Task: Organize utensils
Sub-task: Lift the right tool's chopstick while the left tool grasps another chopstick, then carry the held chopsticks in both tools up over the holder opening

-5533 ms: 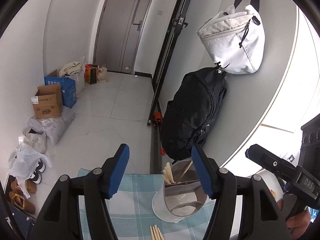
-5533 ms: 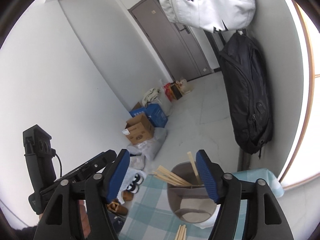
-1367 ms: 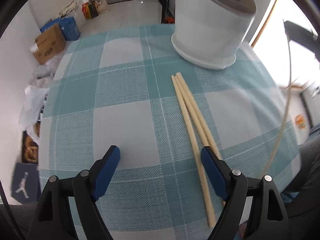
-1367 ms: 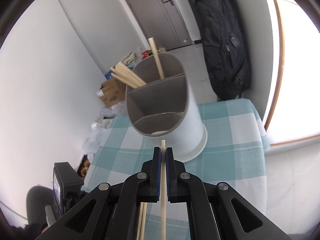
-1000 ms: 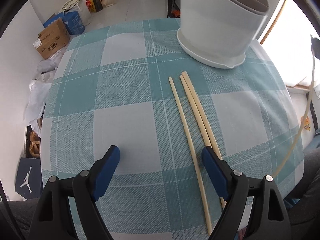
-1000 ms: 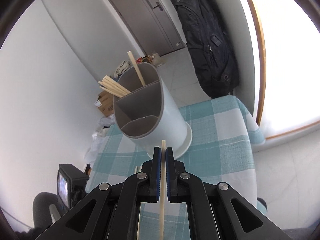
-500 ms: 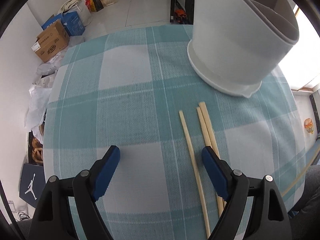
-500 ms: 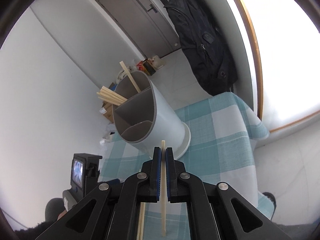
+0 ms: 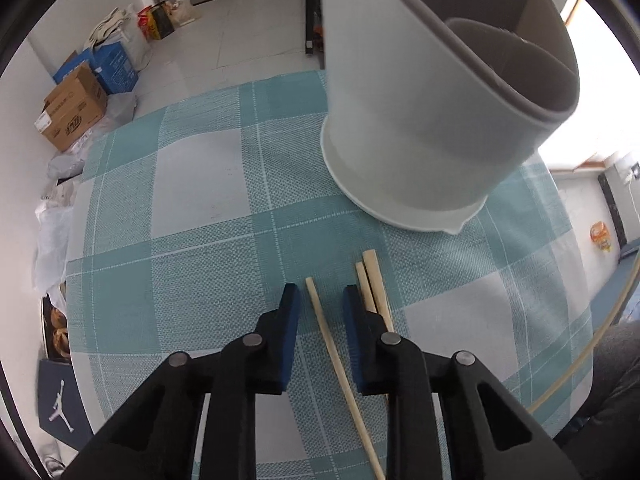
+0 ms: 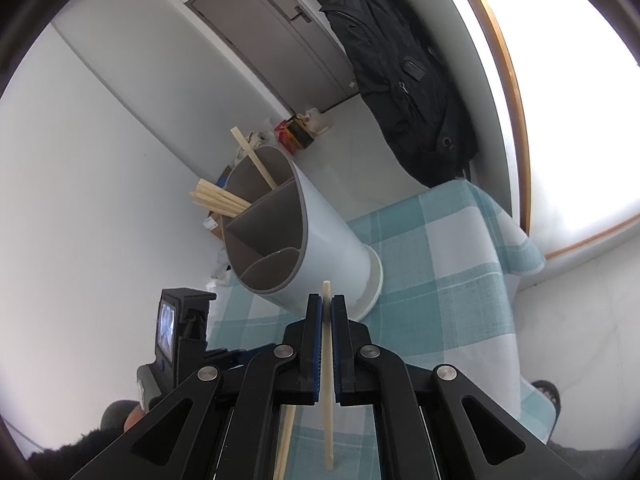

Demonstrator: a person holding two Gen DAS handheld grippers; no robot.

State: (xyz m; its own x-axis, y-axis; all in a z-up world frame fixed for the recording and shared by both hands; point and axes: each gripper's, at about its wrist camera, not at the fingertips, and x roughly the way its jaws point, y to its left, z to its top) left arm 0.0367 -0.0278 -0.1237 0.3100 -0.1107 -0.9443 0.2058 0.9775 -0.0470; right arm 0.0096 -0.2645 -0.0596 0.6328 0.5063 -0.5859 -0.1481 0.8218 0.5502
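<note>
On the checked tablecloth [image 9: 192, 184], the left gripper [image 9: 319, 304] has its blue pads spread on either side of a single chopstick [image 9: 340, 364] lying flat, not touching it, with two more chopsticks [image 9: 374, 284] just to the right and the white holder [image 9: 420, 120] beyond. The right gripper [image 10: 326, 310] is pinched tight on another chopstick [image 10: 328, 392], held above the cloth near the holder, whose far compartment has several chopsticks [image 10: 218, 198] in it.

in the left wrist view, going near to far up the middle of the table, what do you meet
left gripper → single chopstick lying between its open fingers → checked tablecloth → white utensil holder → grey floor beyond the table
</note>
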